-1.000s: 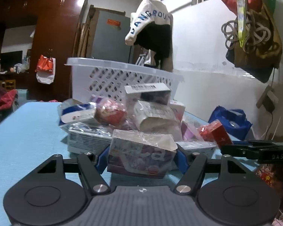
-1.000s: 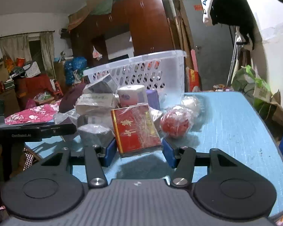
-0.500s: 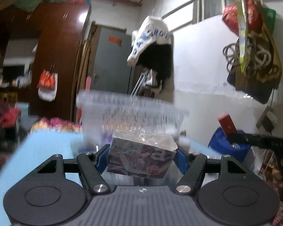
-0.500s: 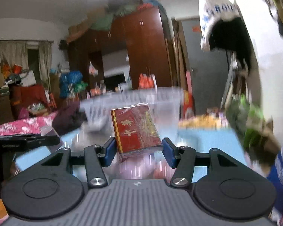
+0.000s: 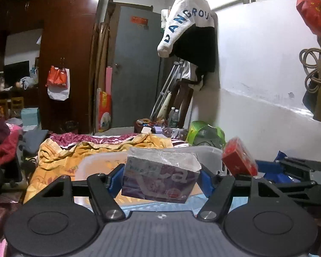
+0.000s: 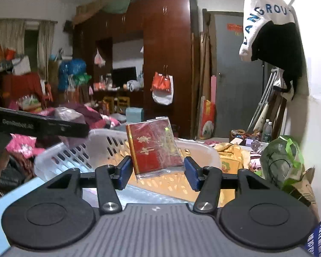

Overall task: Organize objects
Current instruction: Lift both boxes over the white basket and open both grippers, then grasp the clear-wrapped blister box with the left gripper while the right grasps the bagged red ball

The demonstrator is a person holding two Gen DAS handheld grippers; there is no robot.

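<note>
Both tongs are loaded. My left gripper (image 5: 161, 178) is closed across the short ends of a purple box (image 5: 160, 178) wrapped in clear film, and my right gripper (image 6: 157, 172) has its blue pads on either side of a red packet (image 6: 155, 148), also film-wrapped, which stands upright and leans a little to the left. The packet's right edge looks slightly clear of the right pad, so I judge that grip as marginal.

Each item hangs over the open top of the white basket (image 6: 75, 152), the purple box above its near rim in the left wrist view, the red packet above the middle, well inside the far rim. Through the slotted floor I see a yellow cloth (image 5: 60, 156) beneath. A strip of blue table (image 6: 2, 201) shows at the basket's near left corner.

Handling, as I judge it: both are light cardboard, stiff enough to take a squeeze without crushing, but the film is glossy and slippery. The box is best pinched across its flat ends, as it is now. The thin packet wants the pads on its side edges, low down, or it may pivot and slide out before I choose to release.
</note>
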